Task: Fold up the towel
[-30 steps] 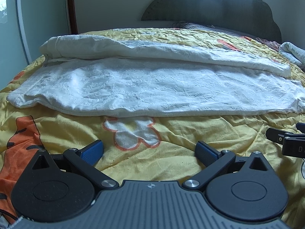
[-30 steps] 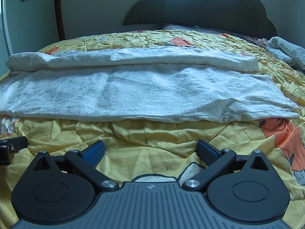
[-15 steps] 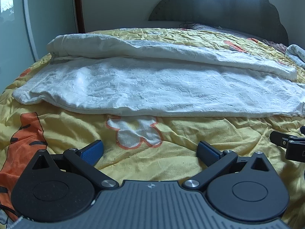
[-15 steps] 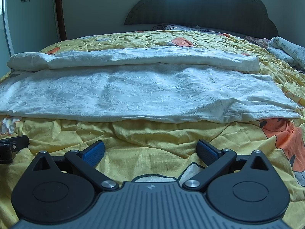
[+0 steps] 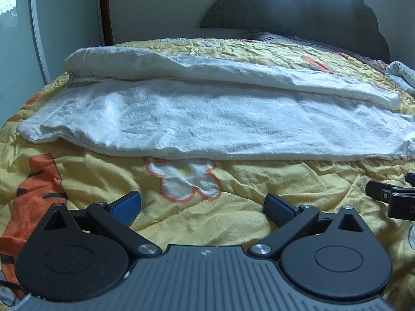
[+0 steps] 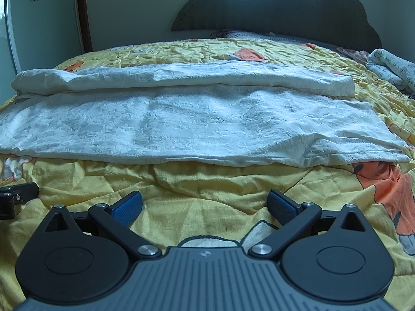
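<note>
white towel spread on a bed, both grippers empty in front of it

the yellow quilt (image 5: pixel 233 207) with orange and white cartoon prints covers the bed and fills most of each view; at its far end stands a dark scalloped headboard (image 6: pixel 280 7) against a pale wall; the white towel (image 5: pixel 207 119) lies crosswise on the quilt, long and wide, its far edge folded back toward the viewer into a thick band, its near edge flat and slightly wrinkled; in the right wrist view the same towel (image 6: pixel 186 124) spans nearly the whole width, its right near corner lying beside an orange print; a second, patterned cloth (image 6: pixel 391 64) sits bunched at the far right edge of the bed, well apart from the towel; the left gripper (image 5: pixel 203 204) hangs low over bare quilt, near the towel's front edge but not touching it, blue-padded fingers (image 5: pixel 125 206) spread wide with nothing between them; the right gripper (image 6: pixel 205 204) is likewise over bare quilt short of the towel, fingers spread wide and empty; each gripper's black tip shows at the edge of the other's view, the two side by side.
</note>
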A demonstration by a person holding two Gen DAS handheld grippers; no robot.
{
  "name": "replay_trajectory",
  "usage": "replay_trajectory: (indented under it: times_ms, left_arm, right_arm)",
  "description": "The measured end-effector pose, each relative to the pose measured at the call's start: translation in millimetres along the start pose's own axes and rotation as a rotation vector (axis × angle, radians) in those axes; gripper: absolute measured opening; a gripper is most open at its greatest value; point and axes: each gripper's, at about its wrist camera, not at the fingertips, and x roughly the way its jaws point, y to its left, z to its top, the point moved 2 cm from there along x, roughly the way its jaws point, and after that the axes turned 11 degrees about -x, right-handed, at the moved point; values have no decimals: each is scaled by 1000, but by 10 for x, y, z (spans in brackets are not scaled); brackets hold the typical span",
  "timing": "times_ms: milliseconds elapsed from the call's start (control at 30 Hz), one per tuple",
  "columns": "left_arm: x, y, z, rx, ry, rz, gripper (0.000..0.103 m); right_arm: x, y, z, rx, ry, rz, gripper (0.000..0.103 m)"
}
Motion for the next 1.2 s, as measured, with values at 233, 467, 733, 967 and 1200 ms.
replay_trajectory:
  times_ms: [233,467,733,967,1200]
  left_arm:
    - [-348,365,553,53,-218,54,103]
    - [-239,1066,1775,-15,-410,99,103]
    - [804,2057,2973,-256,-137,-56,102]
    - [1904,2656,3126,-503,185,-226,99]
    - [2451,2734,3186,-501,327,-324,96]
  right_arm:
    - [-631,-351,239,-61,-413,-79,103]
    - [-507,-594,1000,-292,-488,-175,103]
    - [-163,-375,1631,-419,-454,-57,103]
    - [249,-43,1893,-462,-369,118,103]
    - [673,247,2104,-518,-331,170,103]
